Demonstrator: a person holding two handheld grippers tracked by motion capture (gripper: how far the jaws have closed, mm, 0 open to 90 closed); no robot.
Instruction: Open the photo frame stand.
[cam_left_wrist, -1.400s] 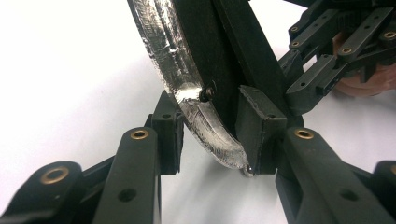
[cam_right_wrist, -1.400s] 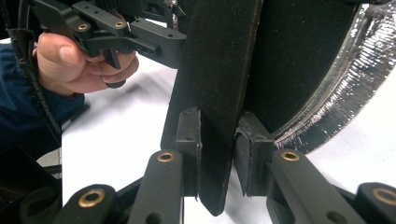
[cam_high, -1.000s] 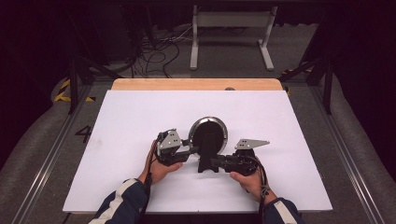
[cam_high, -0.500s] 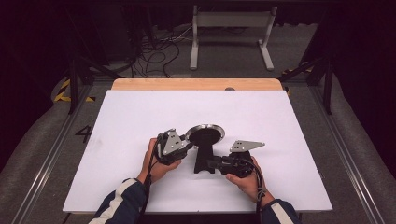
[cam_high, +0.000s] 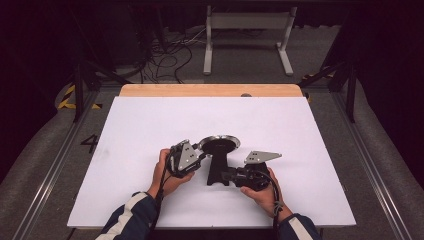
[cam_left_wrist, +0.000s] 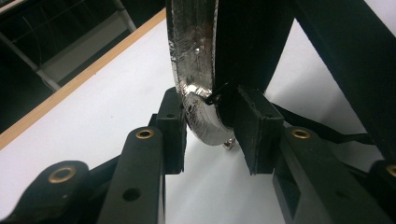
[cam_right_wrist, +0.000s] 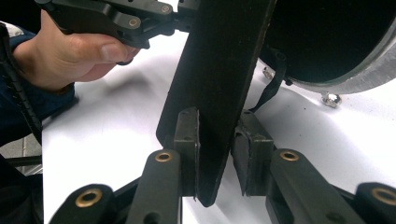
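Tilted flatter now — pan (cam_high: 219, 145), gripped by both hand-held grippers.

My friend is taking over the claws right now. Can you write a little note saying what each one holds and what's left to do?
Left claw: shut on the pan rim, silver edge between its pads.
Right claw: shut on the pan's black handle.
The pan sits at the middle of the white table, near the front, tilted, its rim off the surface on the left claw's side.
Done: both grips are on.
Left: probably carry or turn the pan; keep both claws shut until it rests flat.
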